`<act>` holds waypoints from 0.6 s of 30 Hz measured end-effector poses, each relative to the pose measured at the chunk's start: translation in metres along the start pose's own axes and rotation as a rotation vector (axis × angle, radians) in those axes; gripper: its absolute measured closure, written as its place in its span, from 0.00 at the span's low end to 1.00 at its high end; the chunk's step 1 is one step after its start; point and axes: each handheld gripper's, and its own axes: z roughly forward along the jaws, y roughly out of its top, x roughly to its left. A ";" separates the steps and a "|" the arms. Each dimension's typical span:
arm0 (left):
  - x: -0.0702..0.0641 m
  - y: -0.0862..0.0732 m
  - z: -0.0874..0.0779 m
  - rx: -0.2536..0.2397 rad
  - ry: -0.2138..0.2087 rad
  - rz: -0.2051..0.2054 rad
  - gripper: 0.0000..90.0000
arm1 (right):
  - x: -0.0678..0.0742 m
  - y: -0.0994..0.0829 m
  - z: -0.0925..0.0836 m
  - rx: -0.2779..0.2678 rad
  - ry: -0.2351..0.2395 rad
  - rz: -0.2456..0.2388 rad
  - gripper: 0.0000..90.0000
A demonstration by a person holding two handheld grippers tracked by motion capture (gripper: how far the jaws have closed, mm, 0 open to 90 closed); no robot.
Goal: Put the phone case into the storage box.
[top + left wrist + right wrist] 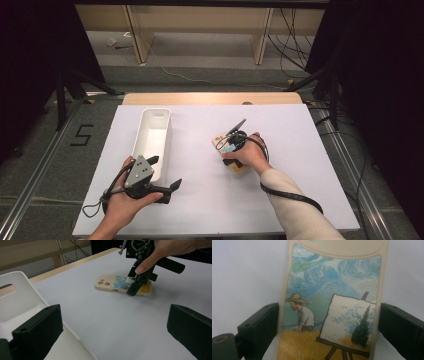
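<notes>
One phone case (231, 150), one white bin (151, 140), two claws: left (167, 172), right (231, 145).

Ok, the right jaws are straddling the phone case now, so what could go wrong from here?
1. The phone case lies flat on the table, so the right gripper has little edge to bite; it could slip out as the jaws close.
2. The jaws sit low on the case, so it may tilt when lifted.
3. The left gripper, open beside the white bin, could nudge it.
</notes>
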 end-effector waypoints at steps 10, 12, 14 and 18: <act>0.000 0.000 0.000 -0.001 -0.001 0.001 0.00 | 0.001 0.002 -0.001 0.014 -0.014 0.019 0.10; 0.000 0.000 0.000 -0.002 -0.001 0.001 0.00 | 0.002 0.002 -0.001 0.016 -0.017 0.023 0.10; 0.000 0.000 0.000 -0.002 -0.002 0.001 0.00 | 0.002 0.002 -0.001 0.015 -0.017 0.026 0.11; 0.000 0.000 0.000 -0.002 -0.002 0.001 0.00 | 0.003 0.002 -0.001 0.019 -0.019 0.049 0.12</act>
